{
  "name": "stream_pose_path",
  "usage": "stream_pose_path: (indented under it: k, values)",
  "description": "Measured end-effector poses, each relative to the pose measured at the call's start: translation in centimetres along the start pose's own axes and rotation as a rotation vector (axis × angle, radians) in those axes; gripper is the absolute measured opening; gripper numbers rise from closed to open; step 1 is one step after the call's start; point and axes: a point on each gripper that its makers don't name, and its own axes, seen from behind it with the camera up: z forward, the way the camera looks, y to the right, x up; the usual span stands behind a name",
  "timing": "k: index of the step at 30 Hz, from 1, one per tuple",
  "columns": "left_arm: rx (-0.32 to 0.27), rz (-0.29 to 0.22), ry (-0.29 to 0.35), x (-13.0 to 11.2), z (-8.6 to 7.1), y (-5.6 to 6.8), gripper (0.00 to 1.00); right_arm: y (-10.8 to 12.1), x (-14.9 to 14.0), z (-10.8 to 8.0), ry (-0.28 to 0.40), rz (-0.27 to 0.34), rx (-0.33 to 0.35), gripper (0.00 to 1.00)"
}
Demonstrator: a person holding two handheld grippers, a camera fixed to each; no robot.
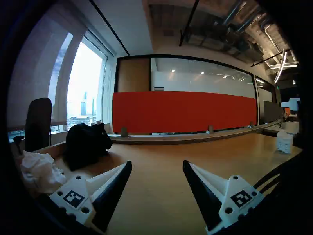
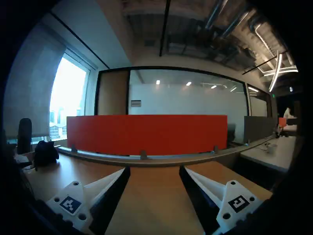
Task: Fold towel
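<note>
- Left gripper (image 1: 156,162) hovers low over the wooden table (image 1: 164,203), fingers spread wide apart, bare tabletop showing between them.
- Right gripper (image 2: 153,168) is the same: fingers well apart and gripping nothing, with table (image 2: 156,207) showing in the gap.
- Near left in the left gripper view, a crumpled white cloth (image 1: 39,172) lies heaped on the table just beside the left finger. It's probably the towel, though that edge of the picture is too smeared to be certain.
- Just behind it sits a black bundle (image 1: 86,145), slumped on the tabletop. In the right gripper view the same bundle (image 2: 45,153) sits far off to the left.
- A black chair (image 1: 38,121) stands at the far left, in front of the bright window (image 1: 84,94).
- Across the far edge of the table runs a red divider panel (image 1: 184,111), with glass wall above it.
- Far right on the table stands a small white packet (image 1: 285,141), well apart from both grippers.
</note>
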Motion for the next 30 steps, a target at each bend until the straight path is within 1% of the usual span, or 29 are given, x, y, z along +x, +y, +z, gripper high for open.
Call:
stream_pose_path:
  k: [5, 11, 15, 24, 30]
  values:
    - [0.0, 0.0, 0.0, 0.0, 0.0, 0.0, 0.96, 0.5, -1.9, 0.1, -0.007, 0.015, 0.008, 0.97]
    - [0.0, 0.0, 0.0, 0.0, 0.0, 0.0, 0.96, 1.3, -4.8, -0.1, -0.024, -0.006, 0.009, 0.97]
    - [0.0, 0.0, 0.0, -0.1, 0.0, 0.0, 0.96, 1.6, -6.2, -0.4, -0.03, -0.018, 0.015, 0.97]
    - [0.0, 0.0, 0.001, -0.1, 0.0, -0.1, 0.96, 1.7, -8.5, -0.2, -0.029, -0.022, 0.028, 0.97]
    - [0.0, 0.0, 0.001, -0.2, 0.0, -0.1, 0.96, 1.5, -9.3, 0.1, -0.033, -0.024, 0.029, 0.97]
